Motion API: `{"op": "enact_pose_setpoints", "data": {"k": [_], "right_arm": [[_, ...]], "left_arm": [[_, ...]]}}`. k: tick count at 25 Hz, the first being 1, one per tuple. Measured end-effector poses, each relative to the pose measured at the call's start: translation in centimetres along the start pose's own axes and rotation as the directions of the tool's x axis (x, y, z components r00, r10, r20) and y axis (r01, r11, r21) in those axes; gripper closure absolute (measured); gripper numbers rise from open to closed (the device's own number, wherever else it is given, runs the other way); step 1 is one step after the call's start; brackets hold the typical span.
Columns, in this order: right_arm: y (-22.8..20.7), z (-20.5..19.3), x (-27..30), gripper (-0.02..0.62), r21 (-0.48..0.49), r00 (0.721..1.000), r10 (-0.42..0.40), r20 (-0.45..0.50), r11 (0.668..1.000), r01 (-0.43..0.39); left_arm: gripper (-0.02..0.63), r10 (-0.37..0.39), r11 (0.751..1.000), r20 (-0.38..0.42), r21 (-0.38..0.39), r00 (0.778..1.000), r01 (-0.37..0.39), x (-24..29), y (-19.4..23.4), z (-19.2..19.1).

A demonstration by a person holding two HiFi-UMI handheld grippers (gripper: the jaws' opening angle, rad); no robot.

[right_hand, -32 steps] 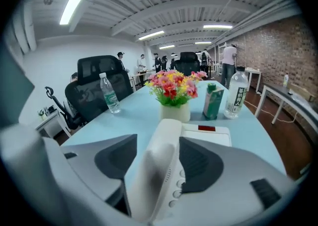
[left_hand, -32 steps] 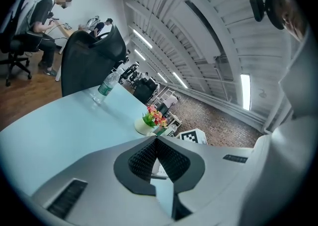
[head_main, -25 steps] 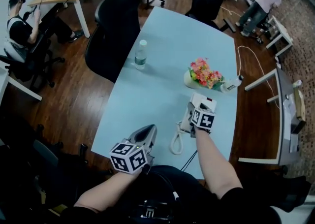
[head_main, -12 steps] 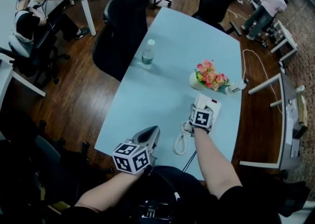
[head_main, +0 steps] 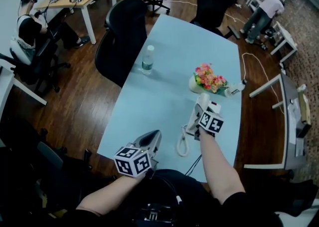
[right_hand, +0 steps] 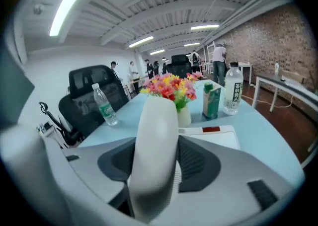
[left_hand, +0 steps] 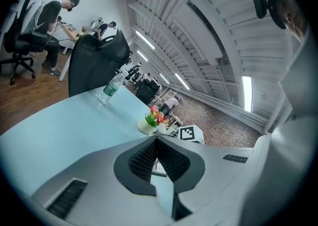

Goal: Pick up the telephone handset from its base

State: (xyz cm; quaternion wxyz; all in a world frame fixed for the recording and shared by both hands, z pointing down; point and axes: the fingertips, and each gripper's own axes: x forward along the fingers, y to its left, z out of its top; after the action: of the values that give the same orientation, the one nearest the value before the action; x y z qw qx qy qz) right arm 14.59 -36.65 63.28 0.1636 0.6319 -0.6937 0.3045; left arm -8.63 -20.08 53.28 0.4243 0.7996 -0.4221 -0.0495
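The white telephone handset (right_hand: 156, 145) stands upright between the jaws of my right gripper (right_hand: 158, 163), which are closing with both pads against its sides. In the head view the handset (head_main: 195, 113) is tilted up off the white base (head_main: 213, 106) at the table's right side, under my right gripper (head_main: 202, 117). Its coiled cord (head_main: 182, 143) hangs toward the near edge. The base (right_hand: 214, 134) lies just behind the jaws. My left gripper (head_main: 151, 140) rests at the table's near edge, apart from the phone; its jaws (left_hand: 156, 140) are shut on nothing.
A pot of flowers (head_main: 208, 79), a small carton and a bottle (head_main: 232, 89) stand just beyond the phone. A water bottle (head_main: 147, 59) stands at the pale blue table's (head_main: 159, 96) left edge, next to a black office chair (head_main: 122, 34). People sit and stand farther off.
The right gripper has closed on the handset and raised it, tilting it up from the base. The left gripper has stayed in place.
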Motion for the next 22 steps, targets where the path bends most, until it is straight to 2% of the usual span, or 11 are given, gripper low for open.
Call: {"op": "enact_pose_setpoints", "data": {"k": [2,4,8,10,13,16,18,22], "right_arm": [[0.8,1.4,-1.8,0.35,0.08,0.994,0.084,0.073,0.993,-0.09],[1.4,2.8,-4.1,0.35,0.159,0.975,0.16,0.153,0.97,-0.184],[3.0,5.2,-10.2,0.351,0.253,0.905,0.304,0.297,0.889,-0.381],[3.5,5.7,-13.8,0.351,0.252,0.869,0.353,0.347,0.857,-0.449],[3.4,5.0,-18.6,0.351,0.25,0.836,0.383,0.392,0.831,-0.497],[3.3,3.6,-22.7,0.351,0.25,0.816,0.394,0.422,0.815,-0.523],[3.3,2.4,-24.8,0.351,0.243,0.813,0.394,0.428,0.817,-0.523],[3.4,-0.4,-27.6,0.351,0.255,0.824,0.375,0.425,0.824,-0.506]], "left_arm": [[0.615,-0.005,1.0,-0.006,0.006,1.0,0.005,-0.2,-0.2,-0.2],[0.615,-0.014,1.0,-0.015,0.018,1.0,0.014,-0.2,-0.7,-0.4],[0.615,-0.041,0.998,-0.035,0.054,0.999,0.043,-0.4,-2.0,-0.9],[0.615,-0.063,0.995,-0.044,0.07,0.997,0.066,-0.6,-3.1,-1.1],[0.615,-0.101,0.989,-0.059,0.107,0.993,0.106,-0.7,-4.7,-1.4],[0.615,-0.128,0.982,-0.094,0.129,0.987,0.14,-0.2,-6.0,-2.4],[0.615,-0.143,0.979,-0.118,0.131,0.983,0.159,0.1,-6.6,-3.0],[0.615,-0.158,0.974,-0.143,0.142,0.977,0.178,0.4,-7.4,-3.6]]}}
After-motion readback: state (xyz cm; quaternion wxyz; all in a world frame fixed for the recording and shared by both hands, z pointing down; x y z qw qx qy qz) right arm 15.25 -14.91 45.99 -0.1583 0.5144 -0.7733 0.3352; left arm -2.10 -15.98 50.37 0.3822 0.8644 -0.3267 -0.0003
